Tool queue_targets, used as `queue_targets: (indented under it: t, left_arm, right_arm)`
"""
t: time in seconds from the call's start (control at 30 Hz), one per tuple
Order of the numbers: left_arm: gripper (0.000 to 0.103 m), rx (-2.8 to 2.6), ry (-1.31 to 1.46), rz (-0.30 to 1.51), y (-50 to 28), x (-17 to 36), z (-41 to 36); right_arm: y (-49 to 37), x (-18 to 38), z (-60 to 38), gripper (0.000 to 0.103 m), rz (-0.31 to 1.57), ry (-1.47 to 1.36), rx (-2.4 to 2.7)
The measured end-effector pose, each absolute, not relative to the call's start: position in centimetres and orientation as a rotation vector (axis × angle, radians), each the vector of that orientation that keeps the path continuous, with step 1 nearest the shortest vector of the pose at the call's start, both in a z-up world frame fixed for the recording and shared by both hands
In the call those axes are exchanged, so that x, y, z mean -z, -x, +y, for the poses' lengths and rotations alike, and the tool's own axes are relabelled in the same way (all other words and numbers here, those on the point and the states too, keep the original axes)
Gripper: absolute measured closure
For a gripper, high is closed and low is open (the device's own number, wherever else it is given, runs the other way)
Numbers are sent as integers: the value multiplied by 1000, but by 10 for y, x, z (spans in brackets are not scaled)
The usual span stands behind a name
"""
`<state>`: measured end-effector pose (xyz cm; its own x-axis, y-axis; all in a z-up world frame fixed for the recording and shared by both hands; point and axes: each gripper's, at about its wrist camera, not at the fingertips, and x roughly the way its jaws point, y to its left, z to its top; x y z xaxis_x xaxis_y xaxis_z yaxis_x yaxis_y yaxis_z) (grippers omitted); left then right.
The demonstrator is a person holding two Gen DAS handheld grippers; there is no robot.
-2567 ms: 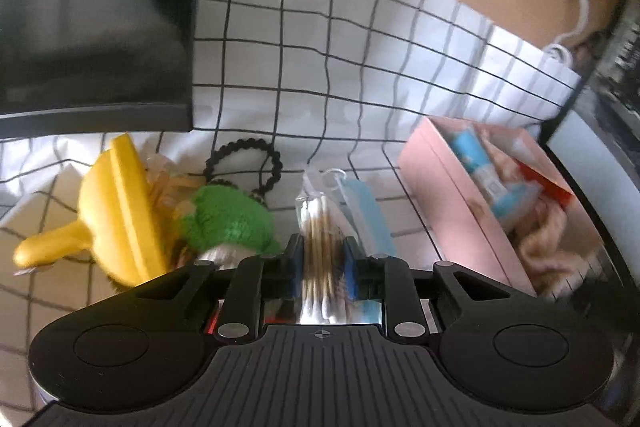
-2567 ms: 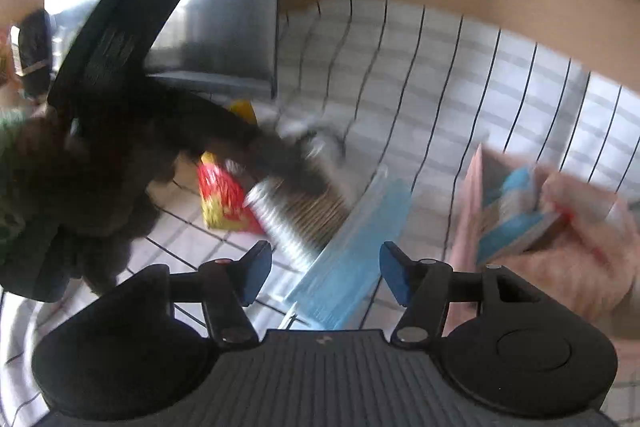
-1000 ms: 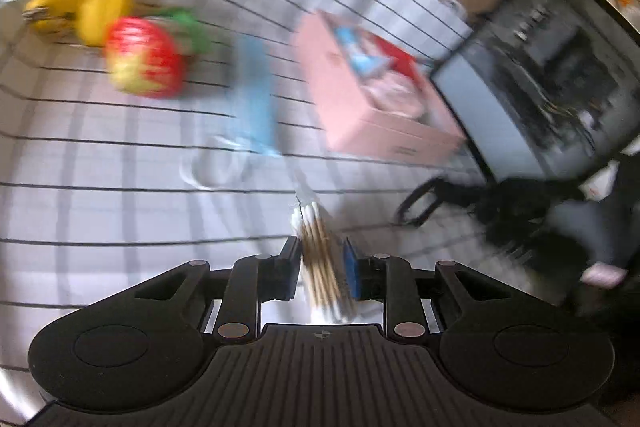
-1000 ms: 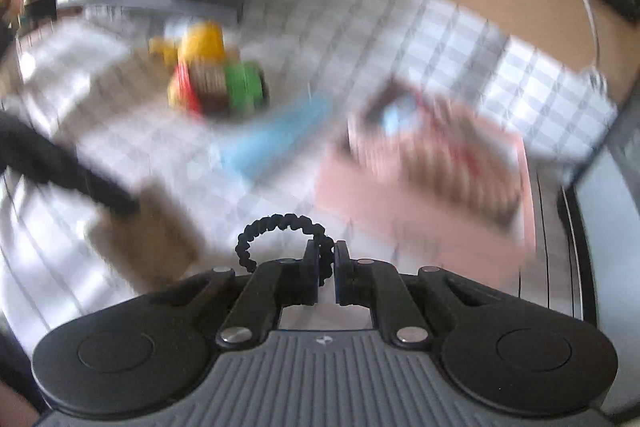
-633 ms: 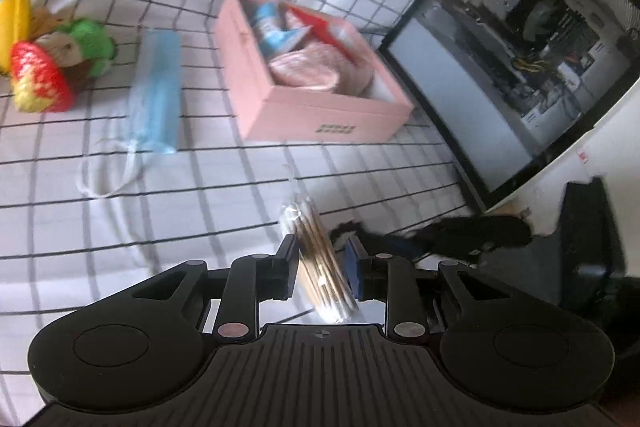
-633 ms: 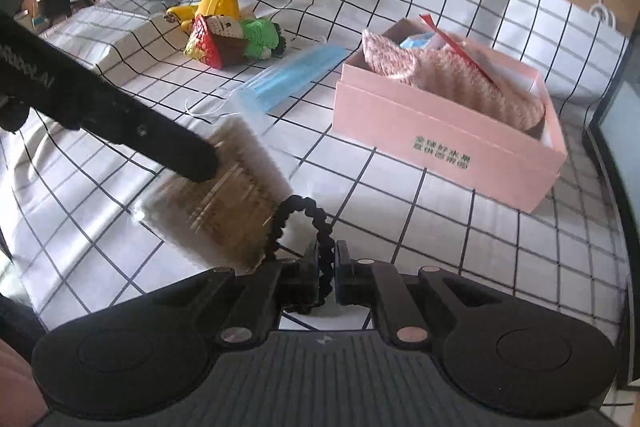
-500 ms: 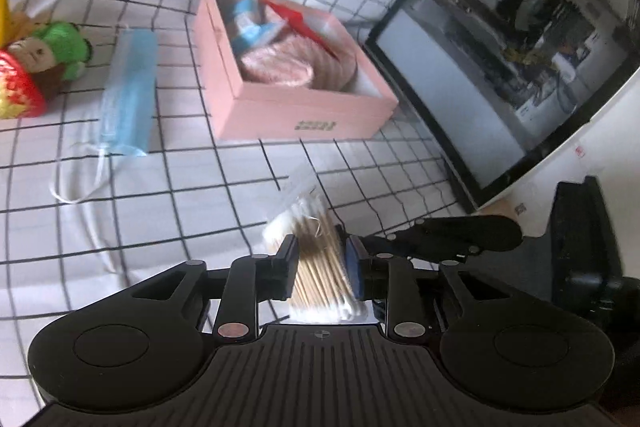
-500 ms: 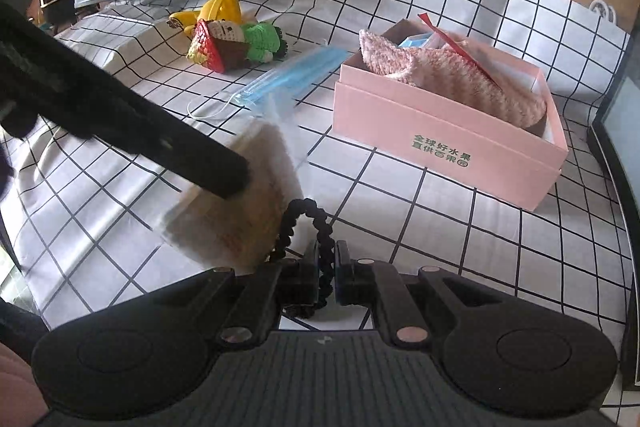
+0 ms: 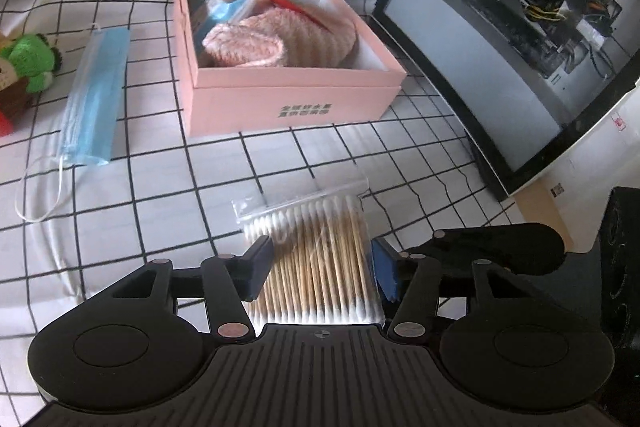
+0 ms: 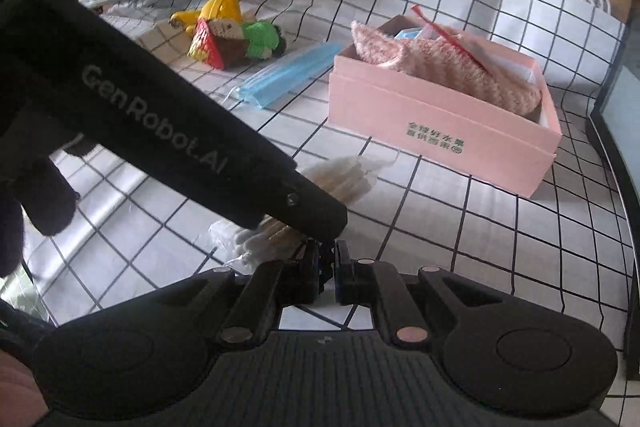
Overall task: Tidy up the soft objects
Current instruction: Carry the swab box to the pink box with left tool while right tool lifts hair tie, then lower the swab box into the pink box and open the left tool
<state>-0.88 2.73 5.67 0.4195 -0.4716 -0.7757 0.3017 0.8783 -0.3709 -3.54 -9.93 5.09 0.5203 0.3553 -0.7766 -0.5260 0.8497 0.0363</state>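
**Swab bag between spread jaws, short of the box**

Here, our left wrist view shows the left gripper (image 9: 322,269) with jaws apart around the bag of cotton swabs (image 9: 316,259) on the checked cloth (image 9: 160,187). Only our right view shows the right gripper (image 10: 327,269) pinched on a black beaded band (image 10: 326,259), mostly hidden. Open cloth separates both from the pink box (image 9: 288,99); a computer case (image 9: 520,27) bounds the right edge.

Stuffed toy (image 9: 28,65) cut off by left edge in left wrist view. Left gripper (image 10: 320,217) covered most of cotton swab bag (image 10: 340,173) in right wrist view. Thing between right gripper (image 10: 327,267) jaws too dark and hidden to identify. Contents beneath pink knit (image 9: 276,41) in pink box (image 9: 288,103) hidden. Box lettering unreadable.
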Motion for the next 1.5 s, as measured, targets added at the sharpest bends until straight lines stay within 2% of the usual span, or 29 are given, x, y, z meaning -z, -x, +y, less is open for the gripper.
queue_targets:
  t: [0.33, 0.53, 0.57, 0.6, 0.67, 0.83, 0.97, 1.33, 1.5]
  left_arm:
    - [46, 461, 293, 988, 21, -73, 76]
    - [47, 382, 317, 992, 19, -64, 98]
    - [51, 378, 314, 988, 18, -61, 97]
    - [63, 378, 307, 986, 17, -58, 96]
    - [75, 386, 306, 1005, 11, -49, 91]
    - [74, 461, 349, 1005, 1, -38, 77]
    - [79, 509, 341, 996, -2, -42, 63]
    - [81, 635, 104, 931, 13, -81, 27]
    - [81, 686, 73, 812, -1, -126, 15]
  right_arm:
    - [36, -75, -85, 96, 777, 150, -607]
    - [35, -78, -57, 96, 762, 200, -681]
    - [36, -78, -57, 96, 766, 212, -676]
    - [36, -77, -60, 96, 772, 220, -665]
    - [36, -76, -70, 96, 796, 231, -622]
    - [40, -81, -106, 96, 829, 234, -503]
    - [42, -82, -133, 96, 856, 212, -411]
    - [57, -96, -171, 96, 822, 173, -275]
    - [62, -109, -183, 96, 792, 153, -238]
